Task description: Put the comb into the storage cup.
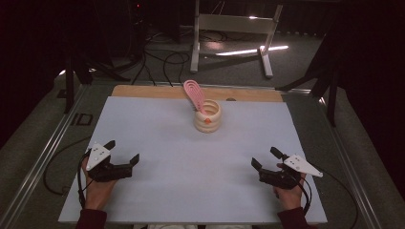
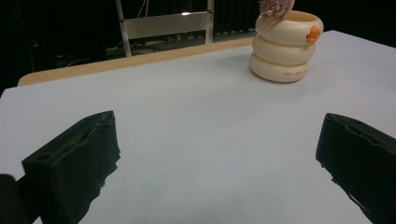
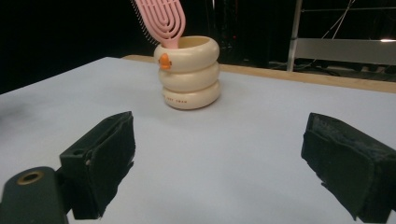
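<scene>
Nearest the camera, at the near edge, two forearms come in, each hand holding a claw low over the white surface (image 1: 157, 143). That surface is the largest thing here, a pale board with a strip of bare wood along its far edge, and most of it lies bare.

Next in size are the claws. At the near left corner the left claw (image 1: 125, 151) has its jaws spread wide with nothing between them; its own view shows plain surface in the gap. Toward the near right corner the right claw (image 1: 266, 158) is likewise released, jaws well apart and empty. Both point inward and forward toward the middle of the far edge, which reads as a resting, ready stance ahead of a reach.

Smaller is the cream holder (image 1: 208, 116), a cup of three stacked rings with an orange spot on its side, upright near the far edge and about midway along it, well apart from both claws.

Smallest is the pink hairbrush (image 1: 194, 92). Its handle stands inside the holder and its slotted head leans out over the rim toward the far left, propped by the wall of the cup, so the head is the free part to grasp.
</scene>
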Available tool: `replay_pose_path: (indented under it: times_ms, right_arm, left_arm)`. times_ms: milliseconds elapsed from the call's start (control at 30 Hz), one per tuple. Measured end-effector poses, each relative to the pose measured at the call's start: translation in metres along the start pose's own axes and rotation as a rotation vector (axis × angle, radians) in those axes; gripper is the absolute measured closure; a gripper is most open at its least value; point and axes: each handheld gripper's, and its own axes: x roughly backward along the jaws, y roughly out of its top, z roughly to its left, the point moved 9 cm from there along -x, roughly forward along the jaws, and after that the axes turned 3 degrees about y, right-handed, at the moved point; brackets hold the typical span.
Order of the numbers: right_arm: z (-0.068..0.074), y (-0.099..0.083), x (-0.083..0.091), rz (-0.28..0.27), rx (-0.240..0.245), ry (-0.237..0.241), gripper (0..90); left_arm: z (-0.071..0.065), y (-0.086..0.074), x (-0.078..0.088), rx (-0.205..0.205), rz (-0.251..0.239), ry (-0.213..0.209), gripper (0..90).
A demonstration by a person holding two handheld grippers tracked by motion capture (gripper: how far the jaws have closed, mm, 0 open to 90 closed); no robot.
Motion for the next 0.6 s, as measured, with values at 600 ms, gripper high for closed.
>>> replay_pose_path:
  times_ms: [600]
  right_arm:
    - [0.007,-0.003,-0.002,0.032,0.076,0.013,9.3]
  left_arm:
    - [0.008,-0.006,0.022,0.010,-0.056,0.042,0.0]
